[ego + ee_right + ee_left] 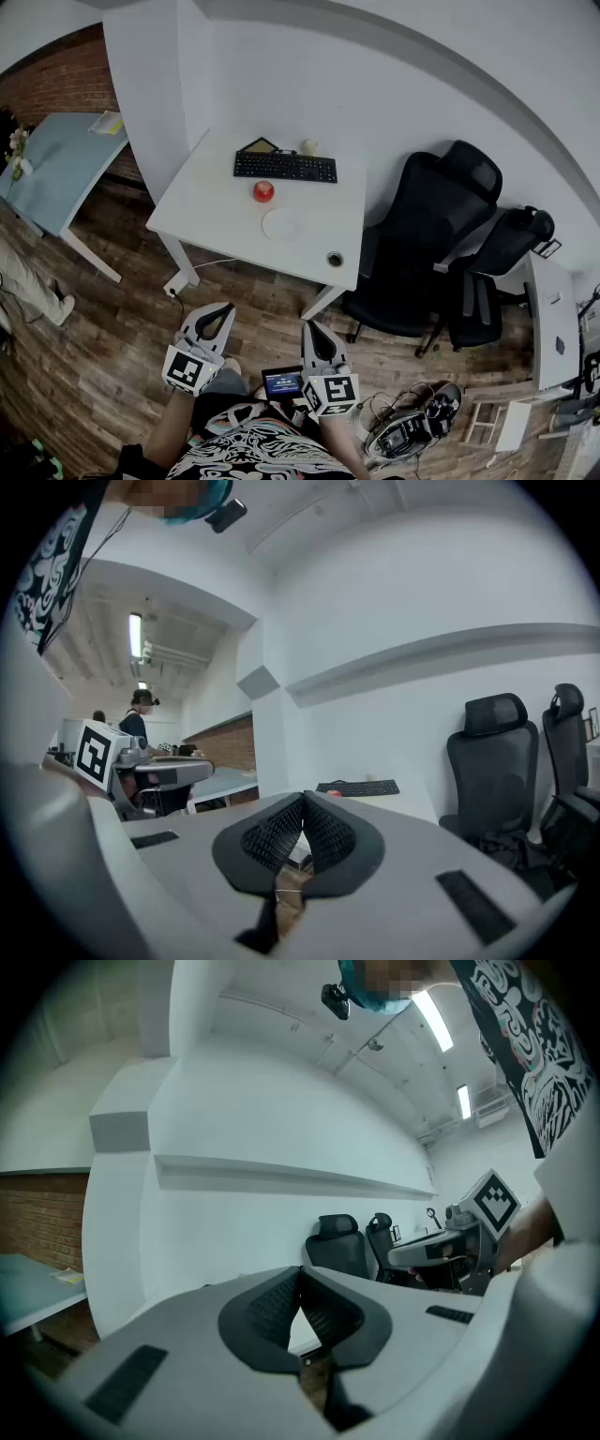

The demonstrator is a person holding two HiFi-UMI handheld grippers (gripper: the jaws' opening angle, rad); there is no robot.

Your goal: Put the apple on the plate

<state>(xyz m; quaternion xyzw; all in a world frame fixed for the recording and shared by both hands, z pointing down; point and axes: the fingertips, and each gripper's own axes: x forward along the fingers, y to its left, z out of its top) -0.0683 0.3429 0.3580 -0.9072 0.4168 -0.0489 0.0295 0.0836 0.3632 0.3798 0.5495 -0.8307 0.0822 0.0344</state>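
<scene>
A wooden floor (112, 356) is spreading under everything, and a white desk (211, 220) is standing on it against the white wall (394, 103). A pale blue table (56, 169) is sitting well to the left of the desk. Two black office chairs (422, 244) are crowding in just off the desk's right end, the nearer one almost touching its corner.

On the desk, a black keyboard (285, 167) is lying along the back edge, with a cup (308, 146) behind it. The white plate (281, 224) is resting near the middle of the desk, bare. The red apple (263, 191) is sitting between the keyboard and the plate, close to the plate's rim but not on it. A small round dark object (335, 260) is lying at the desk's front right corner.

The person is holding both grippers well short of the desk's front edge, above open floor. The left gripper (217, 314) is showing its jaws pressed together with nothing between them. The right gripper (317, 333) is likewise closed on nothing.
</scene>
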